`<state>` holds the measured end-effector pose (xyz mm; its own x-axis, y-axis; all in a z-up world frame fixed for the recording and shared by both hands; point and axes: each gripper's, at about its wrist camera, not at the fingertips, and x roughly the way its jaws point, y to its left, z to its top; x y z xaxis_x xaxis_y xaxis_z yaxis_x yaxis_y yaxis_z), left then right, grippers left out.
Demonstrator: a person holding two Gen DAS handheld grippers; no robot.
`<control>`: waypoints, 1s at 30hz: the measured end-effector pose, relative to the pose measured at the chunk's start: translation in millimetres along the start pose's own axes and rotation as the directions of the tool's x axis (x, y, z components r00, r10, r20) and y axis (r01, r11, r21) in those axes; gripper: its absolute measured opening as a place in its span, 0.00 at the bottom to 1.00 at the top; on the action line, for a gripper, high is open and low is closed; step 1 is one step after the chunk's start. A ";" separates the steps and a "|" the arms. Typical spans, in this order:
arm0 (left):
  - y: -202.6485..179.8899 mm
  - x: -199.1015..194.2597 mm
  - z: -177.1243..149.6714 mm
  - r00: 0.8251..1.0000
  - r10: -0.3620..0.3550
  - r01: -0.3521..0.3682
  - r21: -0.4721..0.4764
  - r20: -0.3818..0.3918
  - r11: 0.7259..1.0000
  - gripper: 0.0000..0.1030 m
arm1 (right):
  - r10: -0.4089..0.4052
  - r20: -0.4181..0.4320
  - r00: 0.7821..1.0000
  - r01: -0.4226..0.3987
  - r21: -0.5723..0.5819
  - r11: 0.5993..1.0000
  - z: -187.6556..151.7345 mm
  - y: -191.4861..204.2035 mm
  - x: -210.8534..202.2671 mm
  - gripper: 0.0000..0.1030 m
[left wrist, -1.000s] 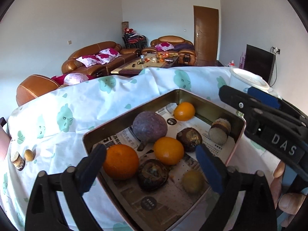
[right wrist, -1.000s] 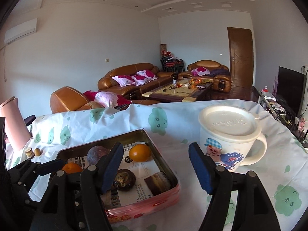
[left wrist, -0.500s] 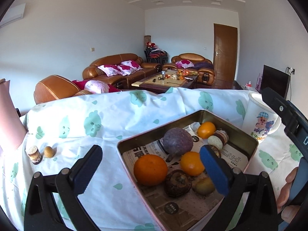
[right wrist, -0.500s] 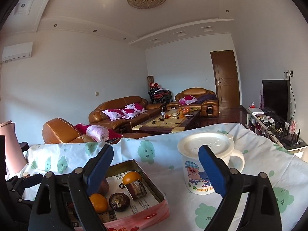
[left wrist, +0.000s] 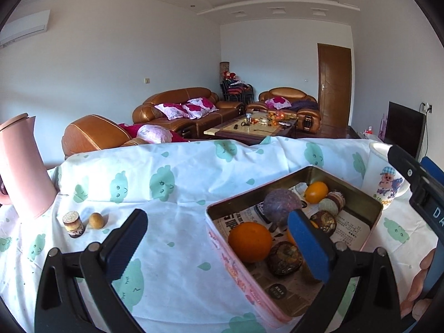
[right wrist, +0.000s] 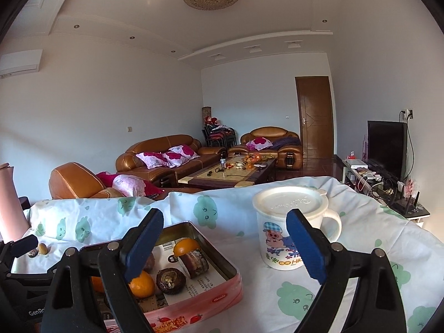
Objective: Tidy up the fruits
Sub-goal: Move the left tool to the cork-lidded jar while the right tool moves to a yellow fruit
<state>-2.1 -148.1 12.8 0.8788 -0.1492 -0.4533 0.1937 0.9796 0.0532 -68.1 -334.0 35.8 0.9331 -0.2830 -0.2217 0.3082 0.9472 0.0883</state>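
A pink tin tray (left wrist: 371,202) lined with newspaper holds several fruits: a large orange (left wrist: 249,241), a purple round fruit (left wrist: 280,202), a small orange (left wrist: 316,192) and dark brown ones. The tray also shows in the right wrist view (right wrist: 222,297). My left gripper (left wrist: 219,247) is open and empty, raised above the table at the tray's left edge. My right gripper (right wrist: 224,247) is open and empty, raised between the tray and the mug (right wrist: 288,236). A small yellow fruit (left wrist: 96,220) lies on the cloth at the left.
A white lidded mug (left wrist: 384,174) with a pig print stands right of the tray. A pink jug (left wrist: 22,169) stands at the far left, with a small cork-topped jar (left wrist: 73,224) near it. The table cloth (left wrist: 177,183) is white with green prints. Sofas stand behind.
Both grippers have risen and pulled back from the tray, and the left one has swung left, so the tray now sits lower and to the right. Both stayed open.
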 end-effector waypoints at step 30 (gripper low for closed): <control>191.8 21.3 -9.0 0.958 0.282 -0.284 -0.022 -0.055 0.959 1.00 | 0.228 -0.168 0.959 -0.217 0.082 0.973 -28.2 193.4 15.1 0.89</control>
<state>49.9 37.8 5.4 0.8726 0.1411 -0.4676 -0.0736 0.9844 0.1599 0.3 -150.9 22.1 0.9342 -0.0302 -0.3554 0.1125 0.9705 0.2133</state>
